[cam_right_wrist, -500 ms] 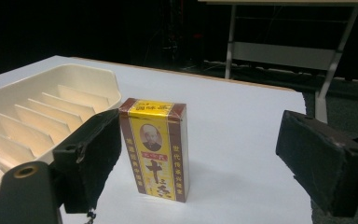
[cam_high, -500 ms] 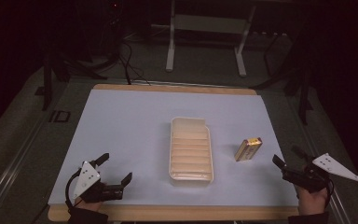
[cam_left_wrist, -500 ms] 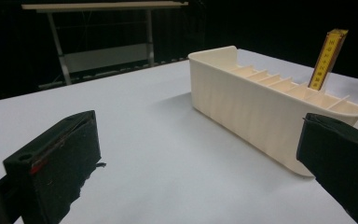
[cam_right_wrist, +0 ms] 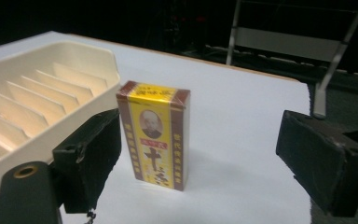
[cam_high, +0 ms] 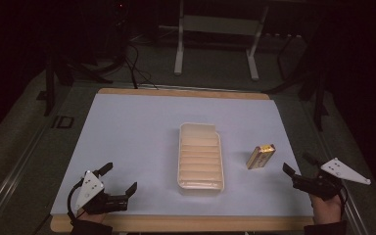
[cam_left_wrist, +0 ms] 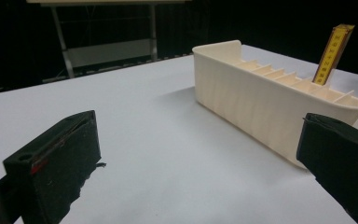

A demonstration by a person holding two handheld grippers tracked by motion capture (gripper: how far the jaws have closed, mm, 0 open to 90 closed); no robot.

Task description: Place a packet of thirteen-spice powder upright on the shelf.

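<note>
A cream ribbed tray [cam_high: 200, 156] lies in the middle of the white table. To its right a small yellow and maroon box [cam_high: 261, 155] stands upright. My right gripper [cam_high: 297, 164] is open near the table's right front corner and points at the box from a short way off. In the right gripper view the box [cam_right_wrist: 154, 133] stands just beyond the wide jaws of the gripper [cam_right_wrist: 200, 130], nearer the left one, with the tray [cam_right_wrist: 37, 107] beside it. My left gripper [cam_high: 120, 178] is open at the front left. In its own view the gripper [cam_left_wrist: 198, 126] has nothing between its jaws, and the tray's wall [cam_left_wrist: 251, 102] is ahead on the right.
The white sheet covers a wooden tabletop [cam_high: 176, 224] whose edge shows at the front and back. Beyond the far edge are a metal stand [cam_high: 215, 44] and cables [cam_high: 134, 63] on a dark floor. Open table surface lies left of the tray.
</note>
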